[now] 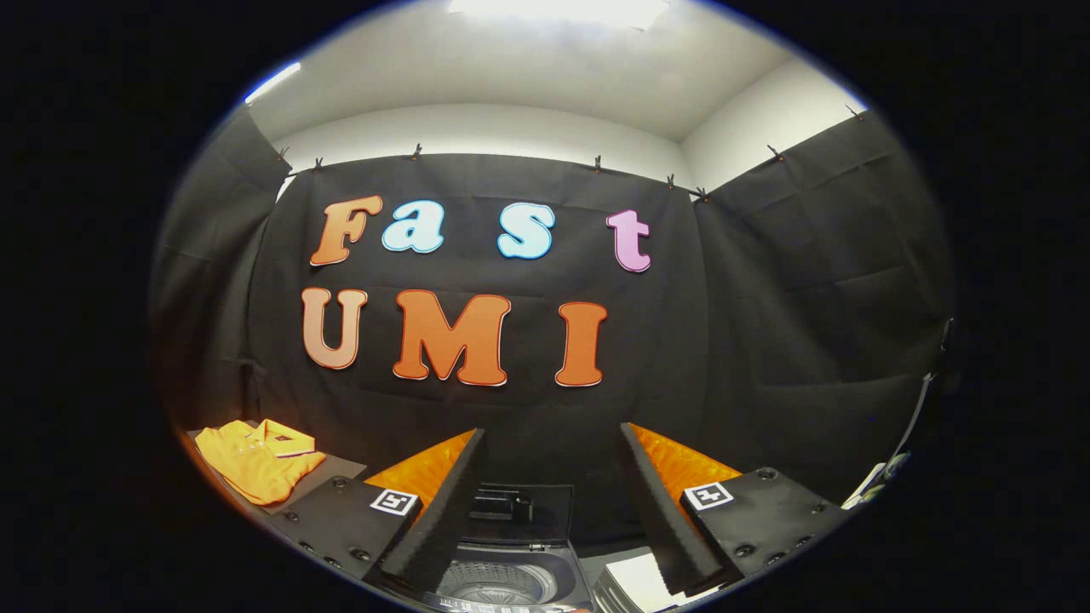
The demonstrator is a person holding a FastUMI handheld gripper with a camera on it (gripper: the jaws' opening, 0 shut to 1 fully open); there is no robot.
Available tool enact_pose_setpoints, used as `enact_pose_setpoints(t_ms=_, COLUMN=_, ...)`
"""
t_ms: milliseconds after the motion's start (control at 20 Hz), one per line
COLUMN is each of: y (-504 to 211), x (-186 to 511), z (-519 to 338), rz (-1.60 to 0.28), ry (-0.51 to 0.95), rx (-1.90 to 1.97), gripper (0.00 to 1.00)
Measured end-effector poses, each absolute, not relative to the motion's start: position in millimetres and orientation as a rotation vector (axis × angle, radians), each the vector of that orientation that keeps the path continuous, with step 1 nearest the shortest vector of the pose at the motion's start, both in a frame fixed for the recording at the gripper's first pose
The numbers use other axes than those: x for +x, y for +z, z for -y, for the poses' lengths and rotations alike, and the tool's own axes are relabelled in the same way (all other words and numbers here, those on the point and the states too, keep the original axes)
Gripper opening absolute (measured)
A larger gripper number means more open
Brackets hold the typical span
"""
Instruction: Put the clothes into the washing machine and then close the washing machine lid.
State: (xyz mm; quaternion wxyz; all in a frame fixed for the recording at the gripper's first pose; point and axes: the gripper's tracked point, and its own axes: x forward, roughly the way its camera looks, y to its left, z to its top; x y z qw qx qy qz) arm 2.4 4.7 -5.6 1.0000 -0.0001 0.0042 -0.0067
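Observation:
A folded yellow-orange polo shirt (258, 458) lies on a dark surface (336, 470) to the left of my fingers. The small washing machine (502, 577) sits low between my fingers, its lid (521, 513) standing upright and the drum (492, 585) showing below. My gripper (552, 438) is open, held above the machine, and nothing is between the fingers.
Black cloth walls close in the booth behind and on both sides. A white sheet (640, 581) lies just right of the machine. A white cable or strap (911, 426) hangs at the far right.

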Motion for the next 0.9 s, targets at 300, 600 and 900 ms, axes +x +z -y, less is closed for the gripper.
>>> enact_pose_setpoints(t_ms=300, y=-0.5, x=-1.8, z=0.3, rz=0.005, ry=-0.036, rx=0.014, gripper=0.98)
enact_pose_setpoints(t_ms=600, y=4.4, x=-14.2, z=-0.6, rz=0.019, ry=-0.031, rx=0.030, gripper=0.98)
enact_pose_setpoints(t_ms=900, y=-0.6, x=-18.0, z=-1.1, rz=0.004, ry=-0.070, rx=0.054, gripper=0.98)
